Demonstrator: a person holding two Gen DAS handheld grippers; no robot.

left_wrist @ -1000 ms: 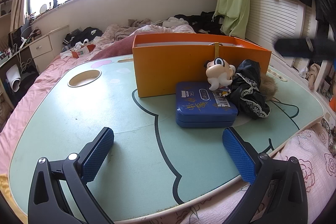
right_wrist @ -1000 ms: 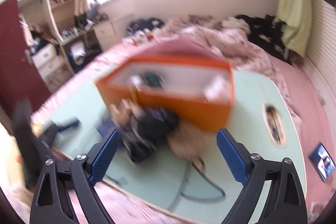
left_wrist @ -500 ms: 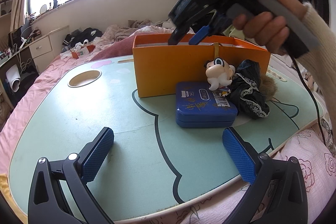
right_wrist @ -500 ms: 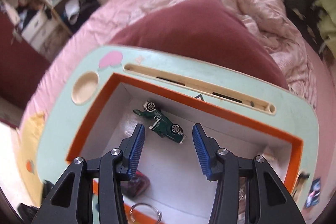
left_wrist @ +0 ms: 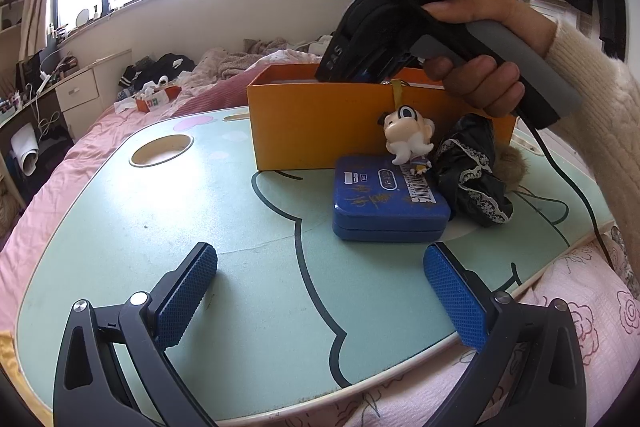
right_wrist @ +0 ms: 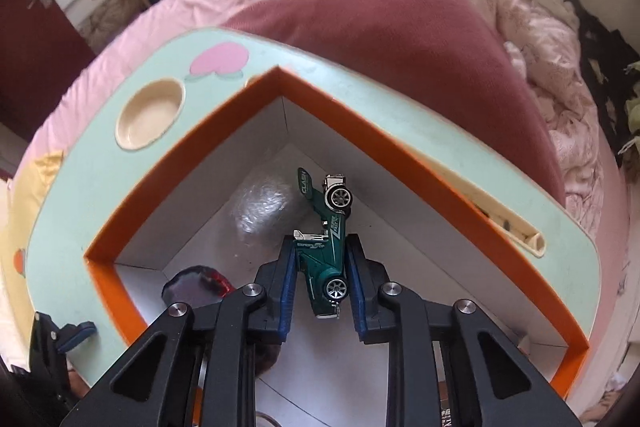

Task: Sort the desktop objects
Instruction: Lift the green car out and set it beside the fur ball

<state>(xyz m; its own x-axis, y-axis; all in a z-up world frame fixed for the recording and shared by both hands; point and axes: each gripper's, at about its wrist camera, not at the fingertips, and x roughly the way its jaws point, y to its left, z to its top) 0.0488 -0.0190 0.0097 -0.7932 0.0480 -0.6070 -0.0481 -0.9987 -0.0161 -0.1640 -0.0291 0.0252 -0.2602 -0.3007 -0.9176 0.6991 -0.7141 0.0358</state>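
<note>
My right gripper [right_wrist: 320, 261] reaches down inside the orange box [right_wrist: 384, 143] and its blue pads are closed against a green toy car [right_wrist: 326, 227] lying on its side on the white floor. In the left wrist view the right gripper's black body [left_wrist: 384, 27] dips into the orange box [left_wrist: 320, 123]. My left gripper [left_wrist: 320, 291] is open and empty, low over the mint green lap table [left_wrist: 120, 219]. In front of the box lie a blue tin [left_wrist: 384, 199], a white-bearded figurine [left_wrist: 408, 135] and a black lace-trimmed cloth [left_wrist: 472, 167].
The box also holds a crumpled clear bag [right_wrist: 260, 207] and a dark red object [right_wrist: 200, 287]. The table has a round cup recess [left_wrist: 162, 151] and a rear slot [right_wrist: 504, 215]. Pink bedding [left_wrist: 580, 307] surrounds the table.
The right gripper has dropped deeper into the box and narrowed from half open to closed around the green car. The left gripper has stayed put.
</note>
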